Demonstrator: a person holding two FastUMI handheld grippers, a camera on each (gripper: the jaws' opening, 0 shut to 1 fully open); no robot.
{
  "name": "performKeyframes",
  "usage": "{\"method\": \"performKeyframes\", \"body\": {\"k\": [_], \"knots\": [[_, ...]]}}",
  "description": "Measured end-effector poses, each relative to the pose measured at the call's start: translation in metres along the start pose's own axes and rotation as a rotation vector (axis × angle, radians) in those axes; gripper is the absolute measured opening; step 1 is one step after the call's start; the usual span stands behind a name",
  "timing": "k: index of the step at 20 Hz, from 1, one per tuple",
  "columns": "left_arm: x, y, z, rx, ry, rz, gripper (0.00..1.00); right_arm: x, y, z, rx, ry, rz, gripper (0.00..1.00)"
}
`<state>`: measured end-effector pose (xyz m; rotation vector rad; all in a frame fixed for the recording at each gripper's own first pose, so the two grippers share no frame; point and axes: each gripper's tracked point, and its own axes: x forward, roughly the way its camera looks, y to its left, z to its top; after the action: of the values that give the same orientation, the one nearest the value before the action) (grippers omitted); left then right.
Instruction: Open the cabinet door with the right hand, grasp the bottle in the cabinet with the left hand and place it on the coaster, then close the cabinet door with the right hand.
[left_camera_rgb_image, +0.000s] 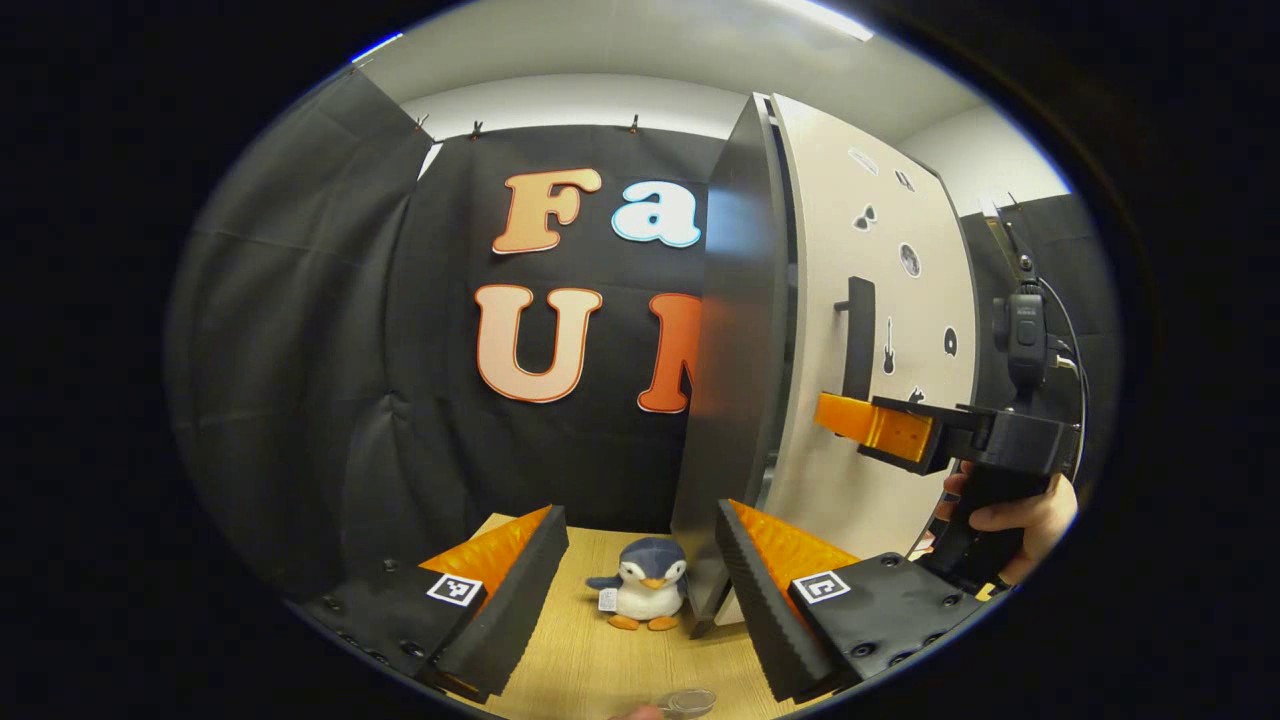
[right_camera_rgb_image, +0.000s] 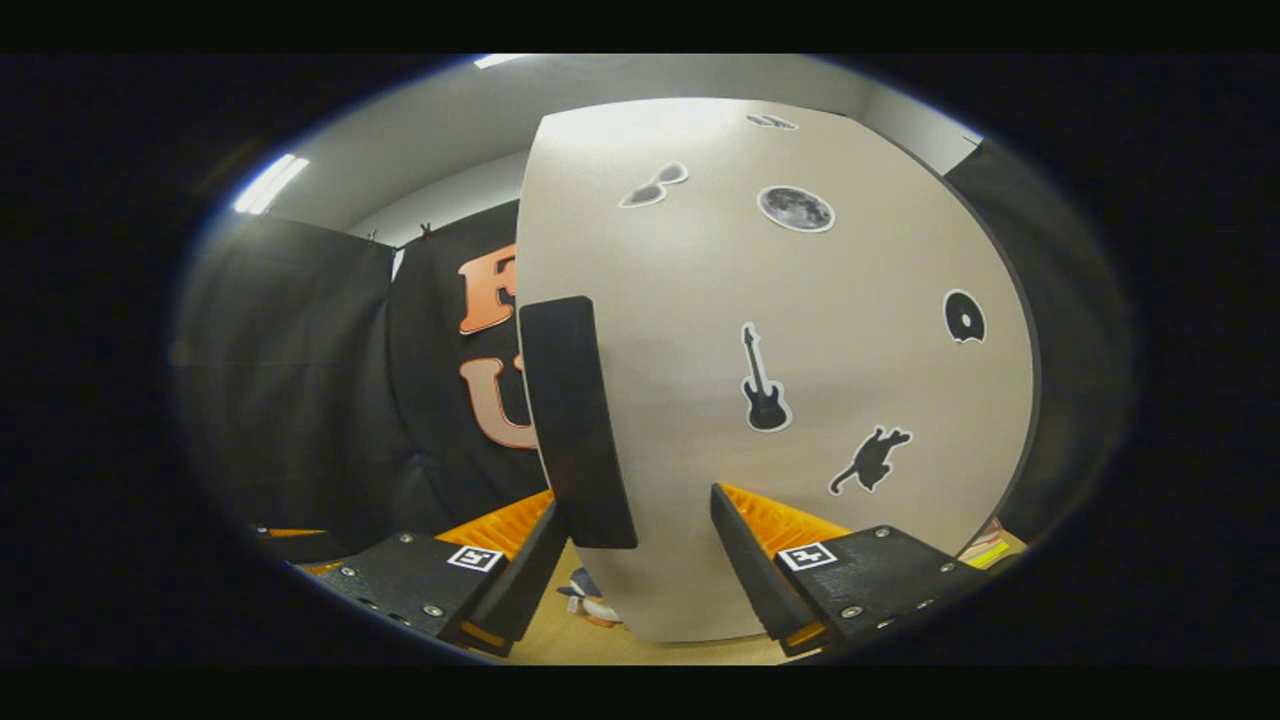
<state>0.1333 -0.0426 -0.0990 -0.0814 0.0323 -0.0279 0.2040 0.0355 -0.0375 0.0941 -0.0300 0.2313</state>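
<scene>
Left tool (left_camera_rgb_image: 642, 560) spread wide low over the bench (left_camera_rgb_image: 590, 660), toy penguin (left_camera_rgb_image: 645, 596) between its fingers; right tool (right_camera_rgb_image: 632, 545) gaping at centre, straddling the handle (right_camera_rgb_image: 575, 420) of the cabinet door (right_camera_rgb_image: 800, 400); bottle unseen.

On the table (left_camera_rgb_image: 560, 650), the penguin toy (left_camera_rgb_image: 645, 596) sits just left of the cabinet (left_camera_rgb_image: 735, 400). The door's (right_camera_rgb_image: 800, 400) handle (right_camera_rgb_image: 577, 420) lies near its left edge.
</scene>
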Motion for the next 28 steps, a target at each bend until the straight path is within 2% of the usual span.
{"method": "performKeyframes", "body": {"k": [9,14,19,20,24,25,26,28], "knots": [[0.012,0.002,-0.01,-0.035,0.023,0.002,0.95,0.004,-0.001,-0.002,-0.045,-0.015,-0.053,0.86],[0.002,-0.005,-0.008,-0.042,0.033,0.009,0.96,-0.017,0.003,0.005,0.045,0.008,-0.023,0.88],[-0.031,-0.026,0.011,-0.01,-0.003,0.005,0.99,-0.098,-0.004,0.016,0.112,0.03,-0.013,0.89],[-0.04,-0.032,0.013,-0.009,-0.007,0.003,0.94,-0.118,-0.007,0.019,0.111,0.03,-0.015,0.89],[-0.077,-0.058,0.025,0.0,-0.019,-0.003,0.94,-0.199,-0.029,0.037,0.062,0.002,-0.069,0.9],[-0.085,-0.066,0.027,0.008,-0.019,-0.008,0.99,-0.217,-0.034,0.041,0.05,-0.007,-0.079,0.91],[-0.094,-0.071,0.029,0.018,-0.019,-0.005,0.94,-0.233,-0.038,0.042,0.046,-0.006,-0.091,0.91],[-0.108,-0.084,0.039,0.016,-0.023,-0.013,0.94,-0.261,-0.042,0.045,0.043,-0.004,-0.104,0.92]]}}
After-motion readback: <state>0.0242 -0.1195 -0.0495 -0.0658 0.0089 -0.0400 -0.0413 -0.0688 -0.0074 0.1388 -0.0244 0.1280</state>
